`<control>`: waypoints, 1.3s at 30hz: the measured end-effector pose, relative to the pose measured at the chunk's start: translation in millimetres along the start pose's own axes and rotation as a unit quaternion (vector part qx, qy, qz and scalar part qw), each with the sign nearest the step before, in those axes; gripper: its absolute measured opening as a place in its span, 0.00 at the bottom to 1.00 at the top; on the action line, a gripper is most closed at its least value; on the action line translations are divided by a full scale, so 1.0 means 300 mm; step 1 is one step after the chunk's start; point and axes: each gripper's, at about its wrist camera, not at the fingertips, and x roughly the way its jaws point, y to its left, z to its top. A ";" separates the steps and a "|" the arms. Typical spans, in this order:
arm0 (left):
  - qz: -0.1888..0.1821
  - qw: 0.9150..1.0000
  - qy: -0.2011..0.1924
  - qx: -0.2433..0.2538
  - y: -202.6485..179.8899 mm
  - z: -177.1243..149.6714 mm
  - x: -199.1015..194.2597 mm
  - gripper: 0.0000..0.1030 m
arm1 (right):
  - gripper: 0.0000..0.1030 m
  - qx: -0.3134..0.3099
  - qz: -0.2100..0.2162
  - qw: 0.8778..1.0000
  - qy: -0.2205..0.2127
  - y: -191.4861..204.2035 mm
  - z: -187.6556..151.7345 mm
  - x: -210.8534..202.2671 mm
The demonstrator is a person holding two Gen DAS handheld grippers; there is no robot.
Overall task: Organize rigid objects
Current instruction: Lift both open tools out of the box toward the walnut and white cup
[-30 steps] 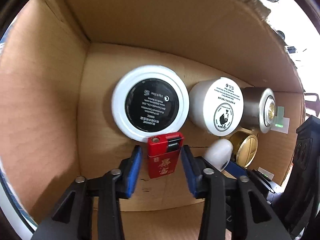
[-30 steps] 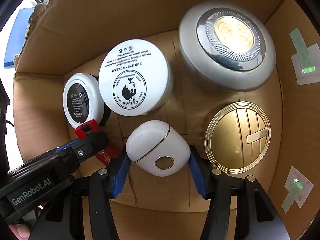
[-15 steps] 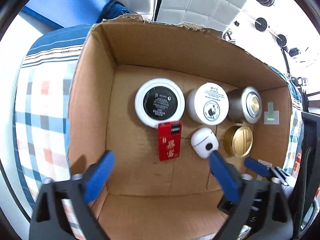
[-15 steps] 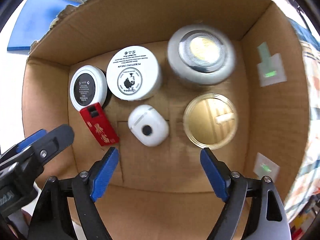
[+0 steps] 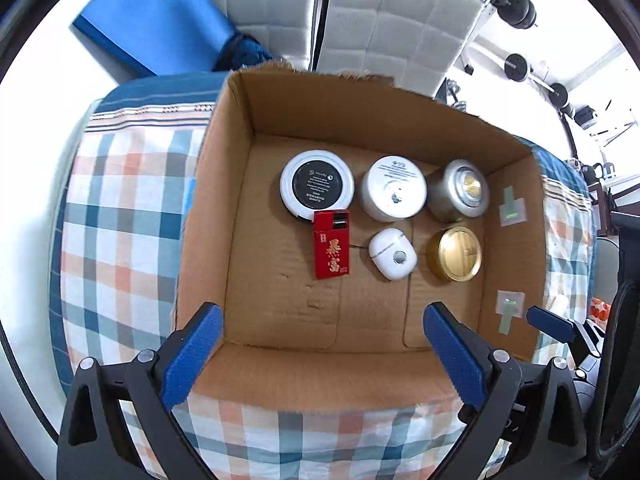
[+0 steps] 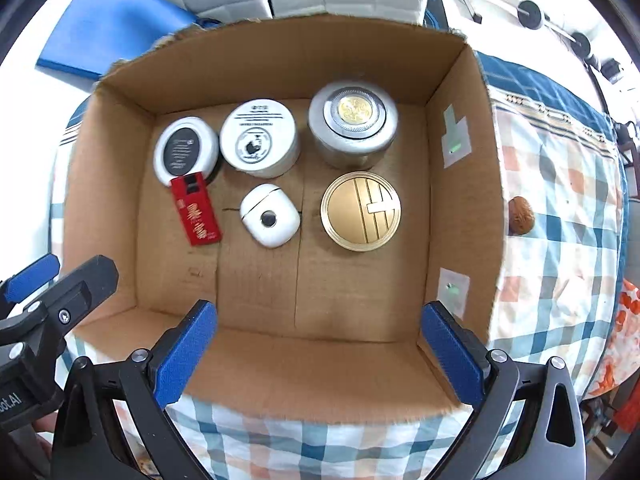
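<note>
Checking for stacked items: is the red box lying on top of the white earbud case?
No, the red box lies flat on the carton floor, apart from the white earbud case beside it.

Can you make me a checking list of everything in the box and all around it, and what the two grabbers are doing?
Surface: checked cloth under an open cardboard box.
Job's things: in the box, a black-and-white round case, white cream jar, silver jar, red lighter, white earbud case, gold tin.
Clutter: a walnut on the cloth outside the box.
Grippers: left gripper and right gripper above the box, jaws just opened wide, nothing between them.
Cables: nothing seen.
Surroundings: blue mat, padded white panels.
</note>
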 end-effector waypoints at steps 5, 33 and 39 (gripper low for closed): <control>0.009 1.000 -0.024 0.002 -0.026 -0.071 -0.097 1.00 | 1.00 -0.018 -0.004 0.999 -0.031 0.017 -0.076 -0.080; -0.006 0.993 -0.080 0.091 -0.537 -0.137 -0.275 1.00 | 1.00 0.064 0.041 0.995 -0.069 -0.491 -0.236 -0.342; -0.030 0.989 -0.048 0.139 -0.840 -0.059 -0.133 1.00 | 1.00 0.148 0.004 0.987 -0.056 -0.850 -0.189 -0.281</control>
